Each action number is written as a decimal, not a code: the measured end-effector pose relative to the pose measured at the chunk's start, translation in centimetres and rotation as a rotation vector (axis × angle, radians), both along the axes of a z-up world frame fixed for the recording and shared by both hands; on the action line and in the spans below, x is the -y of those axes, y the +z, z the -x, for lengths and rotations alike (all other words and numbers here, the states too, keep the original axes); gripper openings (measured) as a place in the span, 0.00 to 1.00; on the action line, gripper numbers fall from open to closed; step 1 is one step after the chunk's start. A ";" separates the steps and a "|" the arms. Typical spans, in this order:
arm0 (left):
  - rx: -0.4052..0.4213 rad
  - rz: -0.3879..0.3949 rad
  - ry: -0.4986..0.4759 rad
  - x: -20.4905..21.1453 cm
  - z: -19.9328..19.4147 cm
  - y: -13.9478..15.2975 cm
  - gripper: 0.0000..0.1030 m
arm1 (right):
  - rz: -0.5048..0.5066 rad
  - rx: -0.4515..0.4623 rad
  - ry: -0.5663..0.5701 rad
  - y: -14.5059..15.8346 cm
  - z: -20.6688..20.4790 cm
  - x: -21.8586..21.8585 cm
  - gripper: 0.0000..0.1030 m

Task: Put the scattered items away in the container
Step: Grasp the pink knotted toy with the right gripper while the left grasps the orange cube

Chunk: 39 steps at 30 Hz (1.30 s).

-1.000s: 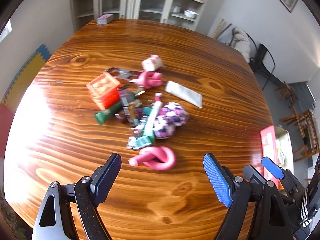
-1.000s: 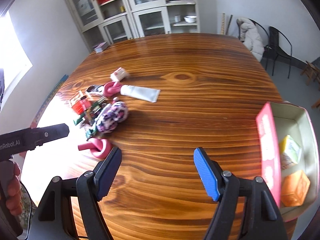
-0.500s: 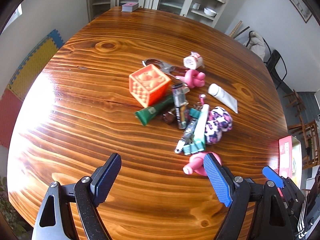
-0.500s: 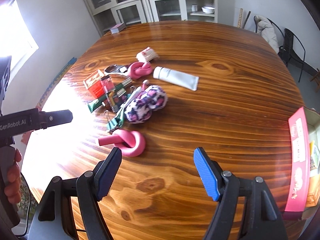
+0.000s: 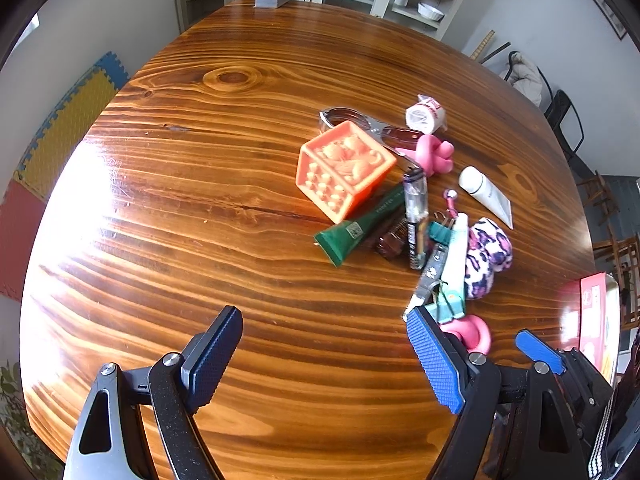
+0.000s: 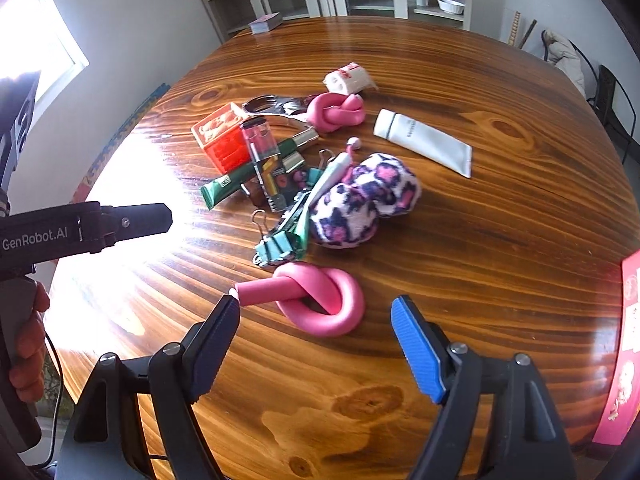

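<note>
The left tongs (image 5: pixel 324 354) hang spread wide over bare wood at the bottom of the left view, nothing between the pads. The right tongs (image 6: pixel 316 344) are opening, low in the right view; the near pink knot (image 6: pixel 320 298) lies just beyond the pads, its straight end close to the left pad but not gripped.

The clutter sits in one heap on the wooden surface (image 6: pixel 500 240). In the right view it fills the centre: above the knot lie teal binder clips (image 6: pixel 278 246), a spotted plush (image 6: pixel 362 200) to their right, a green tube (image 6: pixel 248 172) and an orange cube (image 6: pixel 222 136) to the upper left. A second pink knot (image 6: pixel 336 112) lies higher, with a white tube (image 6: pixel 426 142) to its right and a small white packet (image 6: pixel 348 78) above it.

In the left view the same heap is right of centre, the cube (image 5: pixel 344 170) uppermost.

The container (image 6: pixel 624 348), a red-sided box, shows at the right edge of the right view, well apart from the heap; its inside cannot be seen. A hand (image 6: pixel 26 344) holds the left gripper's handle at the left edge.
</note>
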<state>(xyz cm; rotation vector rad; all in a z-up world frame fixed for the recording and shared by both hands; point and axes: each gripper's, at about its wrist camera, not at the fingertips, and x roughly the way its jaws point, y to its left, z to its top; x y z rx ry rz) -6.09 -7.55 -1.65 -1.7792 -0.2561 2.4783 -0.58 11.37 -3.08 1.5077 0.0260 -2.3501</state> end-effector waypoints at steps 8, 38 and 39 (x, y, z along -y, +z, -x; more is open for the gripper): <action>-0.001 0.003 -0.015 0.7 2.2 -0.6 0.84 | -0.037 0.028 0.002 -1.4 1.8 2.0 0.80; -0.076 0.047 -0.258 -1.9 10.8 -4.6 0.63 | -0.066 0.082 0.027 -3.6 2.3 3.6 0.75; -0.073 0.047 -0.258 -1.9 10.8 -4.6 0.63 | -0.066 0.080 0.029 -3.6 2.3 3.6 0.75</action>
